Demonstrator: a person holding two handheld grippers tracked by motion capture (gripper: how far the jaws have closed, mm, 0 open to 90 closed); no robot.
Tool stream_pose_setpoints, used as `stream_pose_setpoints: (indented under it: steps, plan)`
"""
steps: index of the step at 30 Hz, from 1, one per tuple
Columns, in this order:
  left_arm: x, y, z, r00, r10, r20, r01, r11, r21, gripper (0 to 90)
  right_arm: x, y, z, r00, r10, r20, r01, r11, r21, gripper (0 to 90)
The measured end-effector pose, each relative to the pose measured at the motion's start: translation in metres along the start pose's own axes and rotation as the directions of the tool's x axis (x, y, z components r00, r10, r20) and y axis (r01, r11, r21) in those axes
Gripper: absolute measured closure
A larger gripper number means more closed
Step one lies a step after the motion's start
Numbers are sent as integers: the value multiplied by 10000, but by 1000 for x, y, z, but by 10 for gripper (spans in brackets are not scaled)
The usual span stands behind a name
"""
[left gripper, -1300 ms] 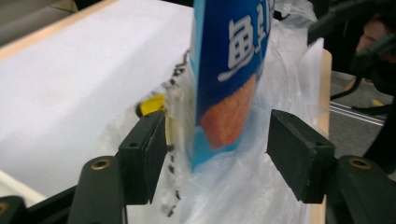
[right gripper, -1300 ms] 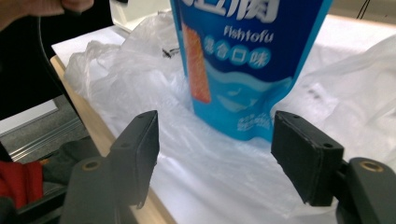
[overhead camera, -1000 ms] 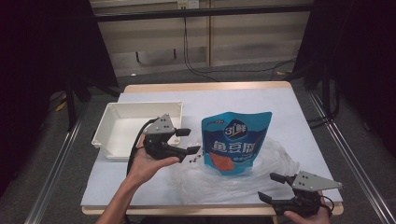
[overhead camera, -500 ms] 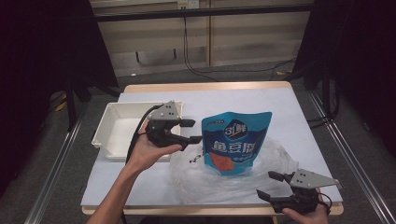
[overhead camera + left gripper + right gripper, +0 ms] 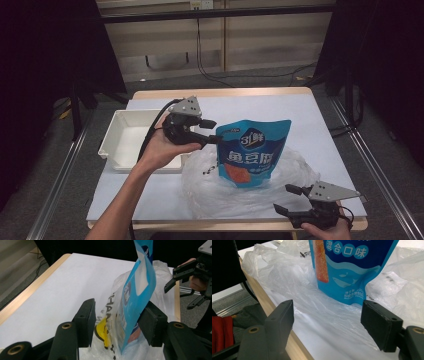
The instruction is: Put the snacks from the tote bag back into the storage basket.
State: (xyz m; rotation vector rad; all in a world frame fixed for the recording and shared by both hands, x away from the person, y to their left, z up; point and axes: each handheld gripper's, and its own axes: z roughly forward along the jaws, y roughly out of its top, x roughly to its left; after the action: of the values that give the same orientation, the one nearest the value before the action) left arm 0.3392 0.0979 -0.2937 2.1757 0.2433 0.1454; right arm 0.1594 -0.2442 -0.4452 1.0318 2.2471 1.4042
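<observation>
Judged at risk of tipping the blue pouch (image 5: 252, 152) sideways, given pad contact on one side only during closure. Judged likewise at risk of trapping a fold of the clear plastic bag (image 5: 210, 185) between the free pad and the pouch film, with a slack, sliding hold as the result. Rated as a further hazard: a grip taken too close to the pouch's edge, hence swinging or twisting of the pouch on any lift, and possible dragging of the bag across the table (image 5: 300, 107) toward the white tray (image 5: 112, 142).

Found the left gripper (image 5: 216, 132) part-way closed and just then narrowing, with the pouch's side edge between the jaws. Seen in the left gripper view touching or nearly touching one pad and clear of the other, so not yet clamped. Found the pouch upright on the bag near the table's middle, level with the left jaws. Found the right gripper (image 5: 282, 198) open and empty at the table's near edge, low over the bag's rim, aimed at the pouch's base and apart from it.
</observation>
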Motion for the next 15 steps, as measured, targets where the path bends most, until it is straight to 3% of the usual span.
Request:
stream_pose_setpoints:
  steps: [5, 10, 15]
  plan:
    - [1, 10, 4, 9995, 213, 243, -220, 9993, 290, 475, -2, 1, 2, 10000, 38, 18, -38, 10000, 13, 271]
    - [-4, 23, 5, 9969, 584, 524, -608, 9971, 457, 550, -2, 1, 3, 10000, 37, 8, -37, 10000, -11, 270]
    - [-7, 34, 11, 9937, 607, 937, -676, 9951, 721, 650, -1, 1, 2, 10000, 30, 13, -30, 10000, -27, 269]
